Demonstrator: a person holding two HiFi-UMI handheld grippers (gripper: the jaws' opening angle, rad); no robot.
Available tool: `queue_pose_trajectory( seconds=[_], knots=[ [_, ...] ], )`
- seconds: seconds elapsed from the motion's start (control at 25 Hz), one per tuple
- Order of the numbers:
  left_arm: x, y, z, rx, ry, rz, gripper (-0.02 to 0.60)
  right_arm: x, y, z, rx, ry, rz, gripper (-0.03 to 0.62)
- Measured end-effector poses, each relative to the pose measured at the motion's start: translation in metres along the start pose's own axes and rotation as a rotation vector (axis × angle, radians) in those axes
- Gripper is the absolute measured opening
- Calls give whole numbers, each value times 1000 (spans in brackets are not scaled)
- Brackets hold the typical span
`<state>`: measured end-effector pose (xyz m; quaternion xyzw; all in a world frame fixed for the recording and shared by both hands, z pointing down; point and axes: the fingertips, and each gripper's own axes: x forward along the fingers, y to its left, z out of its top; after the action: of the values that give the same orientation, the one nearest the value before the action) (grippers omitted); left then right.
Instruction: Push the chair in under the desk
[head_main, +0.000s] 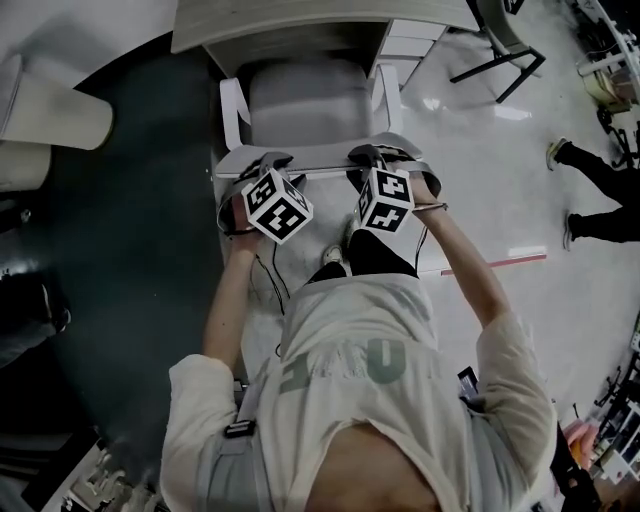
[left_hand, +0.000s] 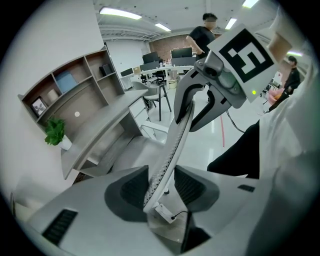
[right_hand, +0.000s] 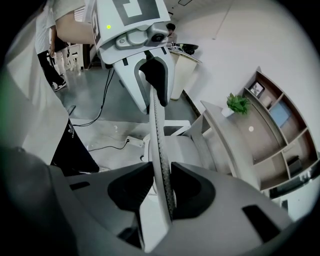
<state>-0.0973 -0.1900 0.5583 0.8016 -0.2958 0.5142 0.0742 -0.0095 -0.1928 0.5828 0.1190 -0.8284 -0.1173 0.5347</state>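
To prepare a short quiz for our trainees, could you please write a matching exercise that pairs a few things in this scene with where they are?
Things:
1. chair backrest
2. potted plant
3. red floor line

Places:
A. standing on the desk
B. on the floor, to the right of the person
C. clamped in the left tongs and the right tongs

Pairs: 1-C, 2-A, 3-B.

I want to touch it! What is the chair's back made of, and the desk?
The chair back looks like pale mesh on a plastic frame: tiny holes dot its edge. The desk is probably laminated wood board, matte, with faint grain streaks.
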Motion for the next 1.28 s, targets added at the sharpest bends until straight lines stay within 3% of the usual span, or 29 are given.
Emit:
queue_pose_trajectory(
  seconds=[0.68, 1.28],
  knots=[
    [33, 70, 39, -69, -21, -5, 172, 27, -89, -8, 35, 26, 70, 120],
    [43, 105, 42, -61, -19, -16, 176, 43, -119, 2, 63, 25, 58, 123]
  ],
)
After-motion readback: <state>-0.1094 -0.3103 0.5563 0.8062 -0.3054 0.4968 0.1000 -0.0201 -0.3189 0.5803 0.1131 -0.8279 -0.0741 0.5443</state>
